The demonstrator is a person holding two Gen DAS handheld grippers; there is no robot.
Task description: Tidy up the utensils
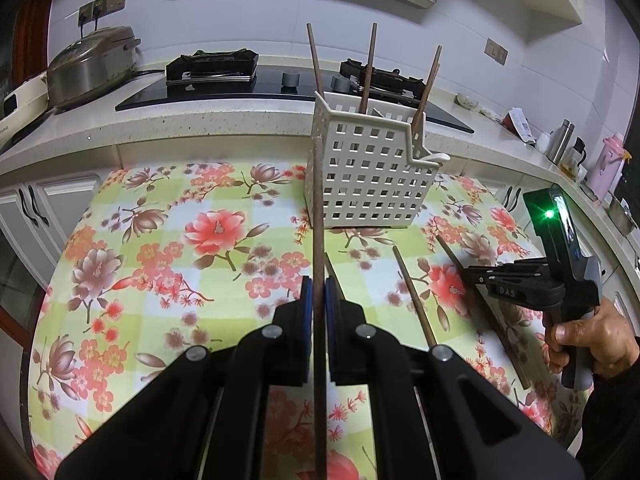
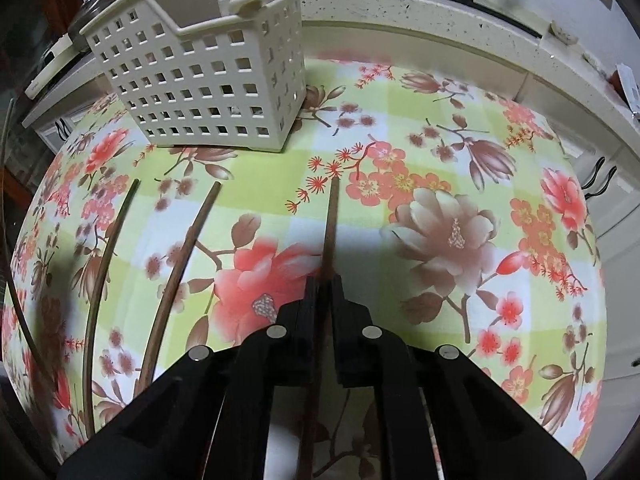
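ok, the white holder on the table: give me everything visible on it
The holder is a cream, plastic-looking box, its walls pierced by a grid of square holes, with a stepped rim lower at one side and an inner divider. It stands upright on the floral tablecloth, near the table's far edge by the counter. Three brown chopsticks lean inside, poking above the rim, and a white spoon handle rests on the low rim. Neither claw touches it.

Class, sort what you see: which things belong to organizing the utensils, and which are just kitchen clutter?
Job: chopsticks on the tablecloth, white slotted holder, left claw, right claw.
Clutter: rice cooker, gas hob, pink flask.
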